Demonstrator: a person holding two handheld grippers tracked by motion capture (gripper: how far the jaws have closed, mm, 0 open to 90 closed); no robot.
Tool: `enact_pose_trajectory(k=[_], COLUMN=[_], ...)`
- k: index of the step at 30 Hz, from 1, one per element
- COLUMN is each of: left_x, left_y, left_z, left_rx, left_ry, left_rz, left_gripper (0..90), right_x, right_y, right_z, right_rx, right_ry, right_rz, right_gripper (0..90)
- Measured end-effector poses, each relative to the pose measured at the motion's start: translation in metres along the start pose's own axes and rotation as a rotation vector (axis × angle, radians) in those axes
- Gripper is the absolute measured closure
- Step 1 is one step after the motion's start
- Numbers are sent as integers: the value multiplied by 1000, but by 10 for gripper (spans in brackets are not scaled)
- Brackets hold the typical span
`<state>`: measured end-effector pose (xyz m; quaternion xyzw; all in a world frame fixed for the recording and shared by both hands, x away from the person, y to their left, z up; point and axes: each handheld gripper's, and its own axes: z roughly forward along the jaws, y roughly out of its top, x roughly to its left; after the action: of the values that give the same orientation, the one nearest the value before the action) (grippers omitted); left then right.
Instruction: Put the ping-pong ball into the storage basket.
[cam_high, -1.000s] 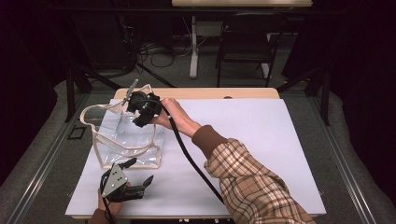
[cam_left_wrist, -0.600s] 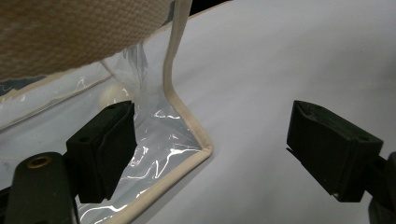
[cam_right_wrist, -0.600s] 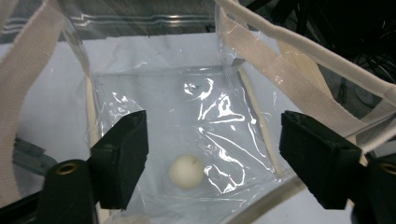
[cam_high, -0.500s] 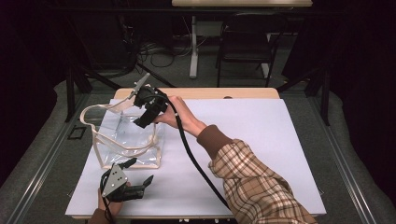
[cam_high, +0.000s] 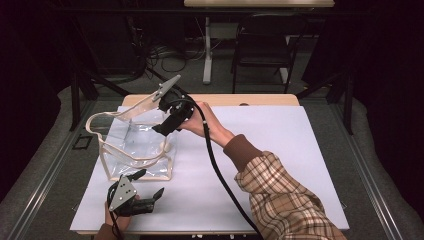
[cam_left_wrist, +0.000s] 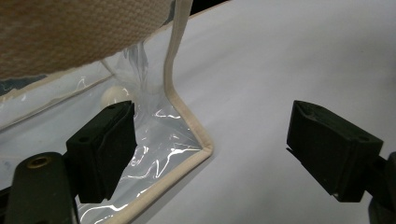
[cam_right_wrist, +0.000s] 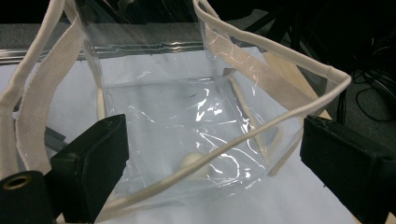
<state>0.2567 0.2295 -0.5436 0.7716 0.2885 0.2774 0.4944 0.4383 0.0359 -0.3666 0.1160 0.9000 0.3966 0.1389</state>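
While the clear plastic bag (cam_high: 135, 147) stands upright on the left part of the white surface (cam_high: 280, 150), the right claw (cam_high: 172, 119) hangs above its open top at the far right side, held by a hand (cam_high: 207, 125) whose arm wears a plaid sleeve (cam_high: 285, 200). In the right gripper view its jaws stand wide apart, holding nothing, with the bag's cream-trimmed rim (cam_right_wrist: 280, 109) crossing between them and a small pale ball (cam_right_wrist: 192, 161) lying on the bag's bottom. The bag's woven cream handles (cam_right_wrist: 35, 102) loop up at its left side in that view.

The left claw (cam_high: 145, 192) rests low at the near left edge of the surface, just in front of the bag's near side. In the left gripper view its jaws are also spread wide and empty; the left jaw sits against or just beside the bag's clear wall, and I cannot tell whether it touches. The bag's trimmed bottom corner (cam_left_wrist: 203, 147) lies between the jaws, nearer the left one, and the pale ball (cam_left_wrist: 114, 94) shows through the plastic behind that jaw. A broad strip of woven handle (cam_left_wrist: 70, 32) crosses the top of that view.

A black cable (cam_high: 220, 170) trails from the right claw toward the near edge.
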Motion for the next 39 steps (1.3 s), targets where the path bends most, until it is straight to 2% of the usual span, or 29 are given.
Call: enact_pose_trajectory(k=[11,22,39], left_x=[0,0,-1], left_y=[0,0,1], left_z=[-1,-1,-1], left_rx=[-2,0,0], left_ry=[-1,1,0], left_rz=[4,6,5], left_gripper=[159,159,159], right_x=[-2,-4,-6], right_y=[-14,-37,-75], right_z=[-18,-32,-58], right_rx=[-30,-31,-45], right_ry=[-14,-38,-90], right_rz=[9,33,77], right_gripper=[61,18,3])
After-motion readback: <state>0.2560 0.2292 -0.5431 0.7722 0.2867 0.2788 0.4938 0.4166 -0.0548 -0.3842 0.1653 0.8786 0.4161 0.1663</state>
